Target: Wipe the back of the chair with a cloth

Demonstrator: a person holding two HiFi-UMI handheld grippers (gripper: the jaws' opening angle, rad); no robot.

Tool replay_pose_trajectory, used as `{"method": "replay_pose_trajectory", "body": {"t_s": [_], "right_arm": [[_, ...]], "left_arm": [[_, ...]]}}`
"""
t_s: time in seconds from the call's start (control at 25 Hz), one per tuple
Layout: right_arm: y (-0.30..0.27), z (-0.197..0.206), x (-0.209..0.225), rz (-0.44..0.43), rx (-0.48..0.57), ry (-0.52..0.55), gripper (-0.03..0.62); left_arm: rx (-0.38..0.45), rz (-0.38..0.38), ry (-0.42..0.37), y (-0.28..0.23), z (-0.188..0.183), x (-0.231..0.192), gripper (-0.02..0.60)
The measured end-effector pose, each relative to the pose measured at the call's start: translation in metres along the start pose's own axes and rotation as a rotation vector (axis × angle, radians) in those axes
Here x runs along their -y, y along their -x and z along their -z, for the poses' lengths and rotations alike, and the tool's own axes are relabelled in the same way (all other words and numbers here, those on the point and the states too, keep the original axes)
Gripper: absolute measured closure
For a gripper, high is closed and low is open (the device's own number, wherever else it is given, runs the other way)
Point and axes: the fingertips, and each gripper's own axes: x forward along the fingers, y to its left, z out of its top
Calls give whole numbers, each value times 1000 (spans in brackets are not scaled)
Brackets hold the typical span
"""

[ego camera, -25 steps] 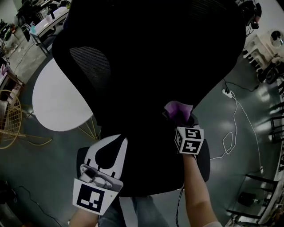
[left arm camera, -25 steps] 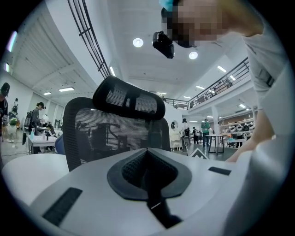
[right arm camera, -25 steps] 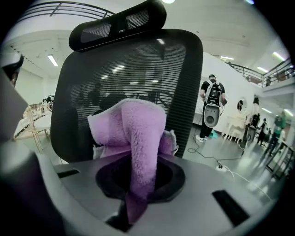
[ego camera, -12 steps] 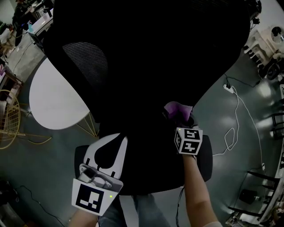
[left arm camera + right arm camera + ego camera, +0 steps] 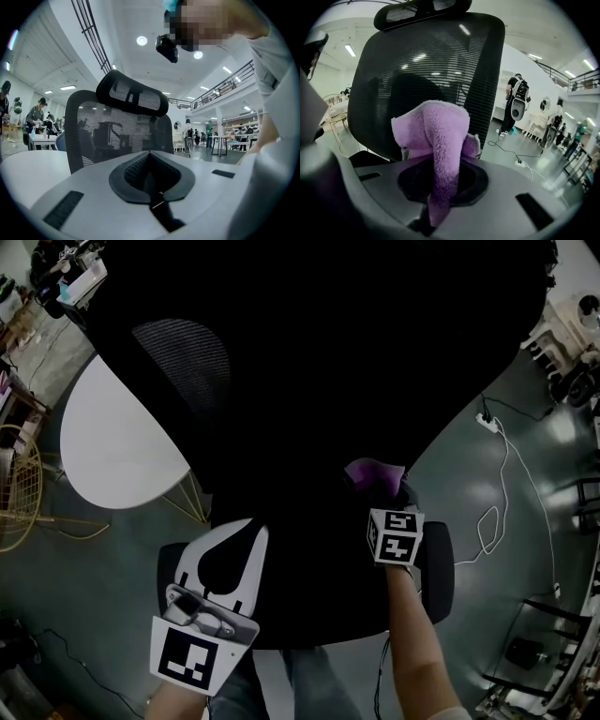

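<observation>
Honestly, right tongs (image 5: 440, 190) only pinch the cloth (image 5: 438, 140) by a thin fold, chair back (image 5: 426, 70) right ahead; a hard wipe could yank it loose. Left tongs (image 5: 152, 185) closed, empty.

I see the chair (image 5: 309, 381) as black, its back a fine see-through mesh. The cloth (image 5: 440, 136) is a fuzzy lilac purple. The left gripper (image 5: 150, 154) and right gripper (image 5: 440, 173) are pale grey-white with black pads, and both carry black squares on white faces. Behind them are a white table (image 5: 112, 446), a dull grey-green floor (image 5: 94, 596), a white cable (image 5: 509, 461) and a yellow wire seat (image 5: 23, 502).
</observation>
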Motion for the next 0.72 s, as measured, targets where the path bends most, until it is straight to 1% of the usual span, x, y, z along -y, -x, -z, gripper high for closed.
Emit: {"method": "replay_pose_trajectory", "body": {"t_s": [0.28,0.72], "right_arm": [[-5,-11,-40,-54,7,32,545],[-14,-28,-110,-118,19,13,545]], "left_arm": [[10,-8,3,6,-2,-5,571],[14,-53,15,35,-4,-38,571]]}}
